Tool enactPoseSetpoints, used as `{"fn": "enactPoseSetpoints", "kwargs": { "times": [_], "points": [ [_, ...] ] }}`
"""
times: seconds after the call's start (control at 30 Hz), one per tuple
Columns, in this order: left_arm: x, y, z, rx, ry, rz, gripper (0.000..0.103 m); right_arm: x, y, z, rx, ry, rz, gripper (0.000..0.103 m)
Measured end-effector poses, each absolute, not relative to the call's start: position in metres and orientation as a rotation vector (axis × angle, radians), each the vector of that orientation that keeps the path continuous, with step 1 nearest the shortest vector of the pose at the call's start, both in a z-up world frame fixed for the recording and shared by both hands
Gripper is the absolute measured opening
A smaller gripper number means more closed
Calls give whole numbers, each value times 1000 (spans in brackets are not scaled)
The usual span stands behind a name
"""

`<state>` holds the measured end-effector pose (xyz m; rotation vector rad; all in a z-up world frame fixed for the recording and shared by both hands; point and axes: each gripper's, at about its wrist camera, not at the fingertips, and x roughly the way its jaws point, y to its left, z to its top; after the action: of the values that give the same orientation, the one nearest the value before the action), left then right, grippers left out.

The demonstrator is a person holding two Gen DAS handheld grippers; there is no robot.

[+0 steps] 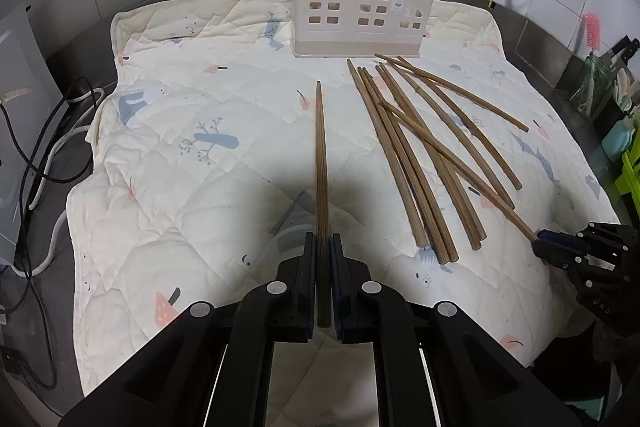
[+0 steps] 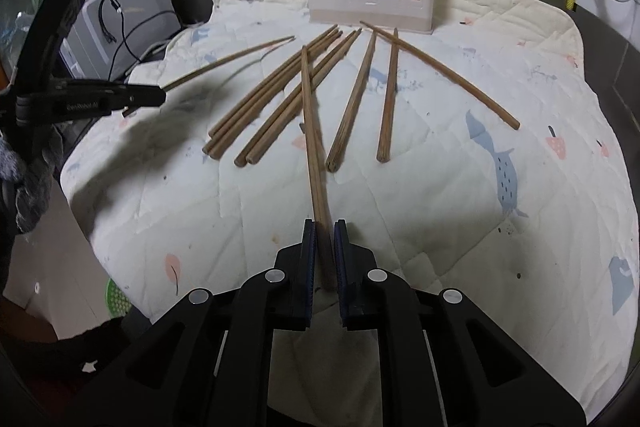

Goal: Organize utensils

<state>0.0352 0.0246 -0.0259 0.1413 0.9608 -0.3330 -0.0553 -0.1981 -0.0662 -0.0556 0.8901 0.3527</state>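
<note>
The left gripper clamps one chopstick, its tip aimed toward the beige holder; loose chopsticks lie before the holder; the right gripper grips one there.

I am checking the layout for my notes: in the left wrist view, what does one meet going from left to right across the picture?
Cables → quilted mat's left edge → chopstick held in the left gripper → loose chopsticks pile → right gripper → green rack.
</note>
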Motion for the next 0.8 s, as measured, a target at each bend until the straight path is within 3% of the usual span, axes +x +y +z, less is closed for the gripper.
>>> {"fn": "enactPoseSetpoints", "kwargs": {
  "times": [0.53, 0.8],
  "points": [
    [37, 22, -37, 180, 1006, -349, 7, -52, -193, -63, -107, 899, 349, 9],
    [34, 27, -25, 157, 989, -358, 7, -57, -190, -27, -142, 820, 359, 9]
  ]
}}
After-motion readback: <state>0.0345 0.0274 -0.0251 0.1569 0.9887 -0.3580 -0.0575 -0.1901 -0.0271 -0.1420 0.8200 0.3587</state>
